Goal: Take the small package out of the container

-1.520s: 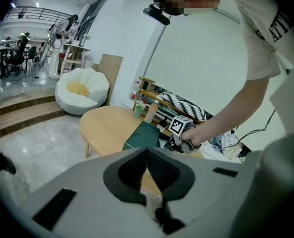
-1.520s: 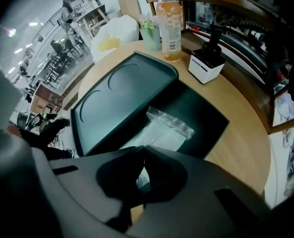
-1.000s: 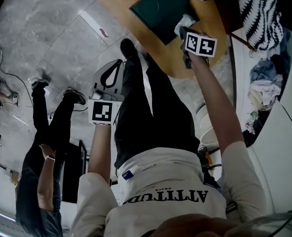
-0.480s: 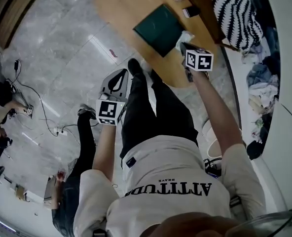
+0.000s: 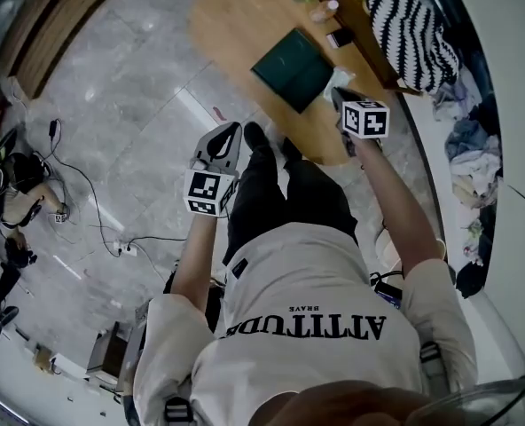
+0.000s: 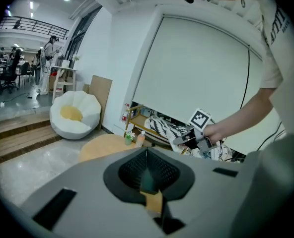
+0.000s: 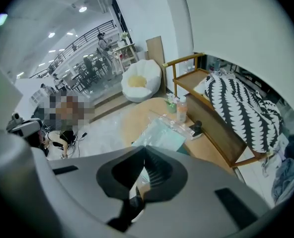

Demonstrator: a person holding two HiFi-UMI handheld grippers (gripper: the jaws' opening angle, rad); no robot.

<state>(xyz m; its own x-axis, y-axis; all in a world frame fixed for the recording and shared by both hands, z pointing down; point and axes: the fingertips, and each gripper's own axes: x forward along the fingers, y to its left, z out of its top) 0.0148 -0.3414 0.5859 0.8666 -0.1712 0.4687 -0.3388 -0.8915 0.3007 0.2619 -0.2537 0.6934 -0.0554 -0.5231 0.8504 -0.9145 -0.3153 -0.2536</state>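
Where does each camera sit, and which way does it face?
Head view: on the head, facing steeply down; shirt, left gripper, right gripper.
Left gripper view: rides that gripper, facing across the room; its shut jaws, the right forearm.
Right gripper view: faces down at the round table; jaws shut on the clear package.
All three show that table.

We see the small package as a clear, crinkled plastic bag with something pale mint-green inside, pinched at one edge in the closed jaws of the right gripper. It fans out beyond the jaws. The container is a dark green, flat, square box lying on the round wooden table. The package seems clear of the container, though we cannot be sure.
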